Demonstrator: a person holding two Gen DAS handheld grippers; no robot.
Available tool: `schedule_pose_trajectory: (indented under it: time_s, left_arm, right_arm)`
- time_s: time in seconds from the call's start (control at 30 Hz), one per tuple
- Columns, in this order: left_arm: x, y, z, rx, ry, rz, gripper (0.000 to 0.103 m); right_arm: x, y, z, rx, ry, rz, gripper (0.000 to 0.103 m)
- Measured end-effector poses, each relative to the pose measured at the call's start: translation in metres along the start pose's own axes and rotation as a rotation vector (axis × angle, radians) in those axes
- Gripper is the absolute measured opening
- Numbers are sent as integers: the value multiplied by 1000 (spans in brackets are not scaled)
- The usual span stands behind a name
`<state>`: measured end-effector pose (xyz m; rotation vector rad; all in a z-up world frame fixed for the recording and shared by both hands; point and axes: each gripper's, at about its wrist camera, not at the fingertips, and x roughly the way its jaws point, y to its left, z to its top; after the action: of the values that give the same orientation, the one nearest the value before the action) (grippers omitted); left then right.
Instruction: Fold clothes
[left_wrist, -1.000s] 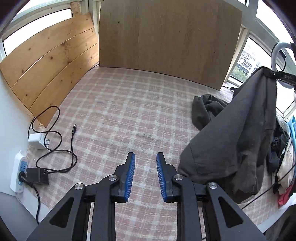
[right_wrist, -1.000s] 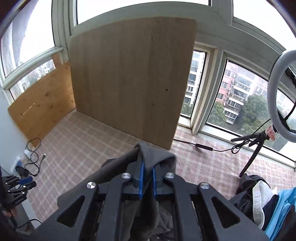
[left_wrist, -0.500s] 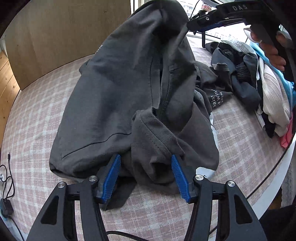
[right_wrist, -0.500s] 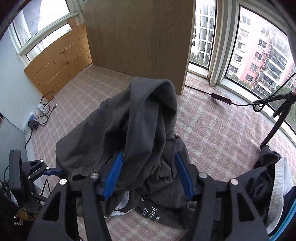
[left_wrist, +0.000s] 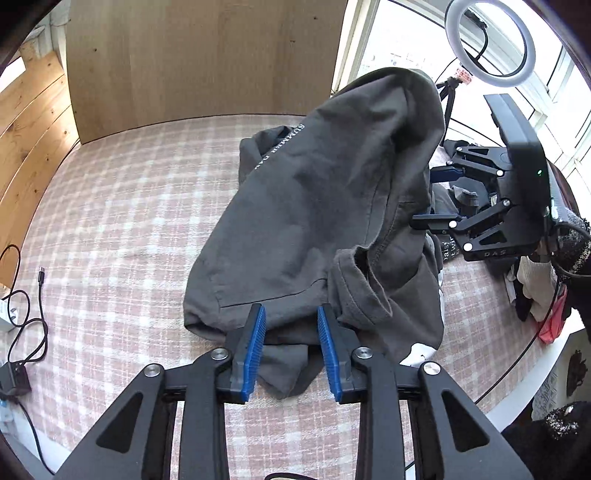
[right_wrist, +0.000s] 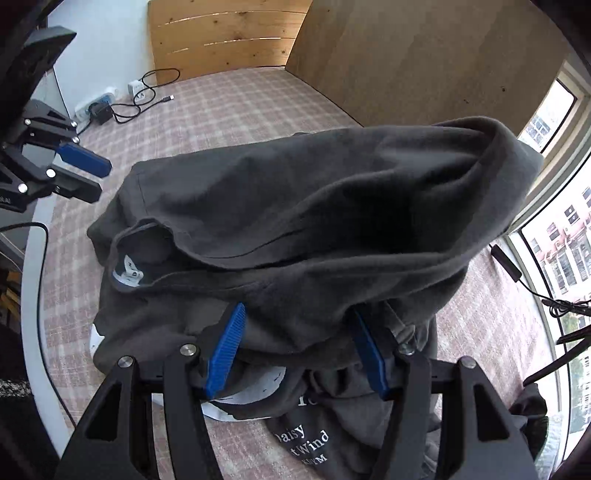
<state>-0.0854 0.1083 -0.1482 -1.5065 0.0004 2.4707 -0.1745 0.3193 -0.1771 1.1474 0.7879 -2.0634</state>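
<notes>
While a second ago the right gripper pinched the dark grey T-shirt (left_wrist: 317, 221) high above the checked tabletop (left_wrist: 118, 229), the garment now slumps in a tall, crumpled heap at the table's centre-right, its peak not yet collapsed. At the left, the left gripper (left_wrist: 291, 343) has come in from bare table to the heap's near hem; its blue pads straddle the hem, a fold lies between them, and the jaws are closing without clearly pressing yet. Further right, the right gripper (right_wrist: 295, 350) has let go and dropped low; its fingers are spread around a bunched fold and are narrowing again. I judge this a regrip: the shirt is delivered but unspread, so flattening comes before any fold.
</notes>
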Motion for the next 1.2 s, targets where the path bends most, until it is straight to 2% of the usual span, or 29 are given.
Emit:
schedule_pose_trajectory:
  time_s: [0.03, 0.07, 0.1, 0.23, 0.33, 0.43, 0.57, 0.7, 0.73, 0.77, 0.8, 0.83, 0.9, 1.0, 1.1, 1.2]
  left_arm:
    - [-3, 5, -2, -4, -3, 10, 33]
    - [-4, 9, -5, -5, -1, 19, 33]
    - [-5, 13, -7, -7, 2, 29, 33]
    - [-6, 16, -14, 35, 15, 28, 33]
    - [-2, 1, -13, 147, 14, 34, 33]
    - [5, -16, -8, 282, 7, 45, 33]
    - [25, -31, 7, 429, 13, 26, 33]
    - [63, -29, 17, 455, 133, -39, 32]
    - [72, -26, 18, 452, 161, -40, 25]
    - [79, -23, 19, 447, 183, -40, 7]
    - [83, -19, 21, 432, 188, -37, 2]
    - [82, -13, 25, 398, 179, -44, 2]
    - [62, -2, 38, 315, 118, -76, 2]
    - [6, 11, 63, 265, -52, -53, 2]
    - [-72, 27, 101, 217, -212, -34, 2]
    - [-164, 37, 135, 197, -393, -39, 2]
  right_arm:
    - [4, 0, -2, -13, 20, -8, 33]
    - [5, -2, -4, -13, 36, 0, 7]
    - [1, -6, -6, -4, 36, 6, 6]
    - [-47, -31, -21, 99, -59, -5, 6]
    - [-92, -61, -42, 233, -135, -5, 6]
    - [-123, -75, -58, 304, -168, -30, 6]
    - [-129, -73, -62, 306, -161, -59, 6]
    - [-121, -75, -69, 302, -142, -74, 6]
    - [-118, -75, -70, 309, -140, -76, 6]
    - [-113, -76, -70, 320, -139, -78, 6]
    - [-110, -77, -71, 332, -140, -78, 6]
    - [-110, -78, -74, 348, -142, -78, 6]
    - [-109, -81, -78, 380, -150, -79, 6]
    - [-123, -84, -71, 422, -202, -92, 6]
    - [-161, -88, -48, 425, -289, -158, 6]
    - [-221, -99, -13, 443, -410, -244, 6]
